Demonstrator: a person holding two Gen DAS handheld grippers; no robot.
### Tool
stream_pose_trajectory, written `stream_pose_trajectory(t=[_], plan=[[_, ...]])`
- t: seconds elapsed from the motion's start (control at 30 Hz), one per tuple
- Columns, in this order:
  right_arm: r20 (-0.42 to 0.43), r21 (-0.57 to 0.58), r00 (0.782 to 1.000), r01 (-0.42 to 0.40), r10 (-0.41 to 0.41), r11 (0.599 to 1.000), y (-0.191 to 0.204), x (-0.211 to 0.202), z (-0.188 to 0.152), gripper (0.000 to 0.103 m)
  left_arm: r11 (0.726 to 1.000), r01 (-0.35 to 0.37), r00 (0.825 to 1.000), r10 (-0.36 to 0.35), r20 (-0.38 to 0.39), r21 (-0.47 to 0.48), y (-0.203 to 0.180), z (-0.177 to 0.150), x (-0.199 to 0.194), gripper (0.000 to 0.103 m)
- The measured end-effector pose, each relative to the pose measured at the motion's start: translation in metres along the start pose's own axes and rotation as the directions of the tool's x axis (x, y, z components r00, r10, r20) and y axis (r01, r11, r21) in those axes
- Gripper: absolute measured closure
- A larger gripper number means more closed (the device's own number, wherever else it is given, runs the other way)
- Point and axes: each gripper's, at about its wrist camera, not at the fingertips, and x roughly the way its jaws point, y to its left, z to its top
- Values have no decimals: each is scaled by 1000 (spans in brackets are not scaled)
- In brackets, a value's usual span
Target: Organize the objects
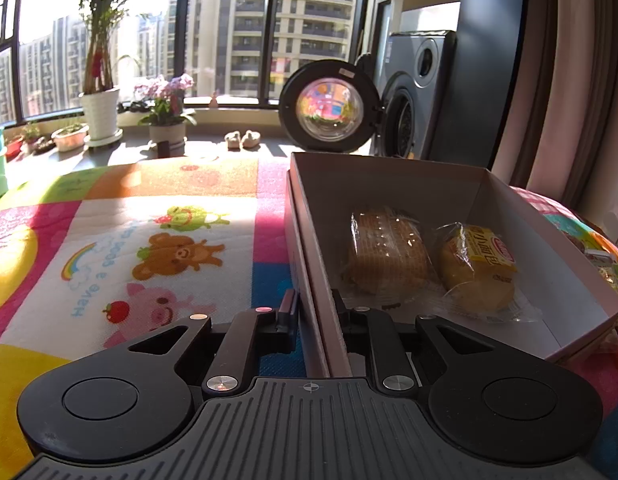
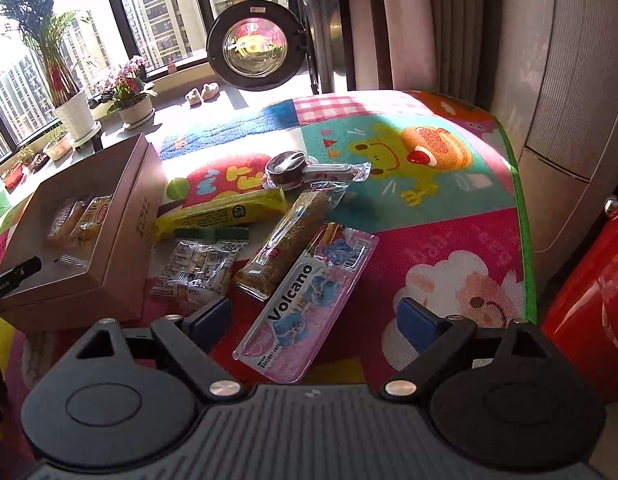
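My left tool (image 1: 313, 316) is pressed together on the near side wall of the cardboard box (image 1: 521, 240): one finger stands outside the wall, the other one inside, and the wall is pinched between them. This tool points forward and somewhat downward, along the wall toward the far end of the box. Inside the box I see two wrapped breads lying side by side, touching: a brown ridged bread (image 1: 385, 254) and, to its right, a small yellow bread (image 1: 477, 270) with a yellow label. The box rests on the colourful cartoon mat (image 1: 121, 240) that covers the surface. My right tool (image 2: 315, 322) is tilted down more steeply and its blue fingers (image 2: 211, 318) are spread wide, pinching nothing. Between them, lower on the mat, lies the pink Volcano pack (image 2: 309, 304), and I cannot tell if the pads touch it. Just beyond it lies a long seeded bar (image 2: 287, 248) in clear wrap, and to the left a clear packet with blue print (image 2: 199, 272), close to the box. Farther away there is a yellow bar (image 2: 225, 214) and a dark round snack (image 2: 287, 168) in its wrapper. Behind the surface a washing machine door (image 2: 253, 44) stands open near the window.
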Motion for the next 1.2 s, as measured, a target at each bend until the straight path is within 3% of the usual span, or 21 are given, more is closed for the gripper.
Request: stream_pose_trajectory(t=[0.2,0.33,0.4,0.47,0.67,0.9,1.03,1.2], plan=[[-66,58,998,2,2,998,6,4,-38,9,1000,0,1000,0,0,-1,-2,0,2,85],[-40,-55,999,26,-28,998,35,0,-55,8,1000,1,1000,-1,0,-2,-1,0,2,85],[-37,-128,999,12,-17,992,51,-3,-62,12,1000,1,1000,-1,0,-2,-1,0,2,85],[-37,-187,999,10,-17,982,66,-7,-67,25,1000,1,1000,-1,0,-2,-2,0,2,85],[-24,-273,1000,-25,19,962,91,-28,-74,34,1000,1,1000,-1,0,-3,-2,0,2,86],[65,-335,991,-92,120,938,118,-79,-50,34,1000,1,1000,-1,-9,-8,-2,1,5,86],[134,-396,963,-164,234,904,139,-104,-18,34,1000,-7,1000,7,-13,-8,0,-1,4,87],[186,-477,928,-202,322,856,167,-95,16,34,1000,-19,1000,18,-24,-23,-1,-3,2,87]])
